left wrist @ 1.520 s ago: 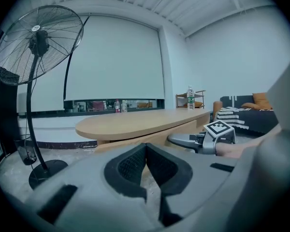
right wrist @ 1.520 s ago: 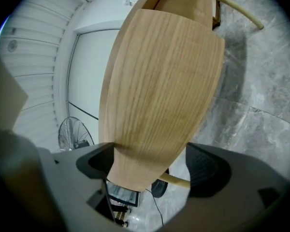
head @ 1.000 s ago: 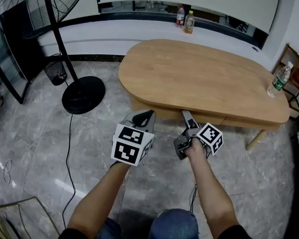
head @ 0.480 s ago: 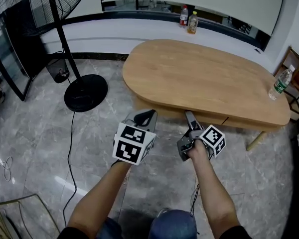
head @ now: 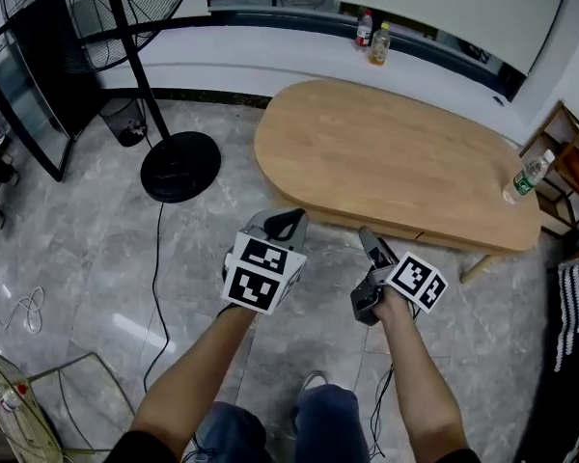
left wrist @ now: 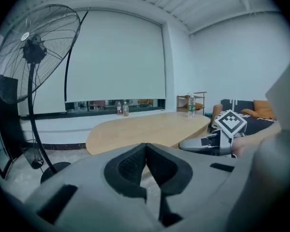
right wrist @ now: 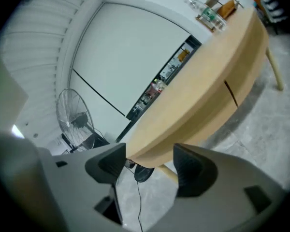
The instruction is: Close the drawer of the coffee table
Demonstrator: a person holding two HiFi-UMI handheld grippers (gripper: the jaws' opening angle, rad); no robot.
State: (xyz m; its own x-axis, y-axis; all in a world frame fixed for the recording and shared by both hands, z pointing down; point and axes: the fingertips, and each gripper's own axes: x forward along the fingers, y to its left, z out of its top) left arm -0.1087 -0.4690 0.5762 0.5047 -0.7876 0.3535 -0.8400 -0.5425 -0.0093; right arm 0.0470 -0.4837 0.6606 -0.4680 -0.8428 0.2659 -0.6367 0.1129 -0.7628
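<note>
The oval wooden coffee table (head: 386, 157) stands ahead of me. Its drawer front (head: 420, 236) lies flush with the front edge, marked only by a thin seam (right wrist: 230, 93). My left gripper (head: 288, 225) hovers over the floor short of the table's left end, with its pads (left wrist: 145, 146) shut together on nothing. My right gripper (head: 370, 242) hangs just in front of the table edge, apart from it. Its jaws (right wrist: 150, 153) have just been closing but still stand open, with nothing between them.
A standing fan with a round black base (head: 180, 162) is at the left, and its cable (head: 157, 258) trails over the marble floor. A water bottle (head: 526, 177) stands on the table's right end. Two bottles (head: 372, 37) sit on the window ledge. A shelf (head: 560, 148) is at the far right.
Both grippers have lifted and drawn back a little from the table's front edge. The right one has rolled. The head view has risen and shows more floor.
</note>
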